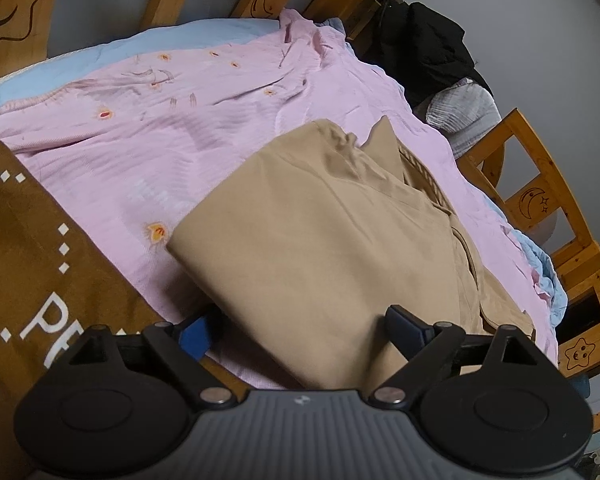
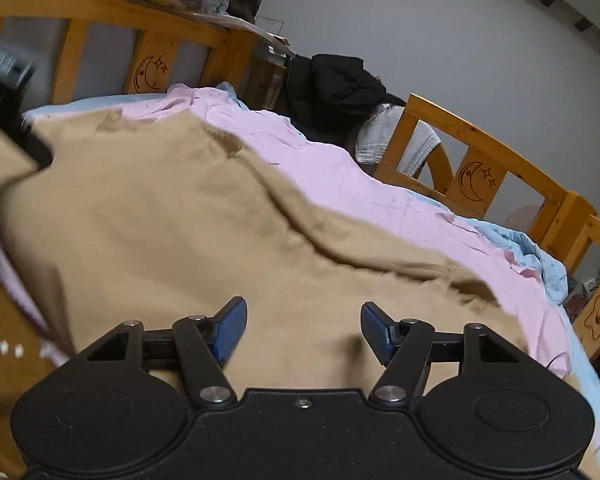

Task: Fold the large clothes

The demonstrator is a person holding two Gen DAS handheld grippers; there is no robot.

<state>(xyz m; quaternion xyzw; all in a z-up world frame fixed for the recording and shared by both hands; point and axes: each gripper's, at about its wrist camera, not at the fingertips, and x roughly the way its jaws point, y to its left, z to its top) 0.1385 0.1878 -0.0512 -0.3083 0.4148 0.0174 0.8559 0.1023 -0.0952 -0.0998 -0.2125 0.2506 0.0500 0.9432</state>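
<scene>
A tan garment (image 1: pixel 320 240) lies folded on the pink bedsheet (image 1: pixel 140 140), with a collar or waistband edge at its far right. My left gripper (image 1: pixel 300 332) is open, its fingers either side of the garment's near edge; the left finger is partly hidden under the cloth. In the right wrist view the same tan garment (image 2: pixel 180 220) fills the middle. My right gripper (image 2: pixel 302 330) is open just above it, holding nothing. The left gripper's body (image 2: pixel 8 92) shows blurred at the upper left of that view.
A brown cloth with white print (image 1: pixel 32 260) lies at the left. A wooden bed rail (image 2: pixel 500 184) with moon and star carvings runs around the bed. A black garment (image 2: pixel 336 84) and a grey-white cloth (image 2: pixel 384 136) hang at the far corner. A blue sheet (image 2: pixel 540 260) lies bunched at the right edge.
</scene>
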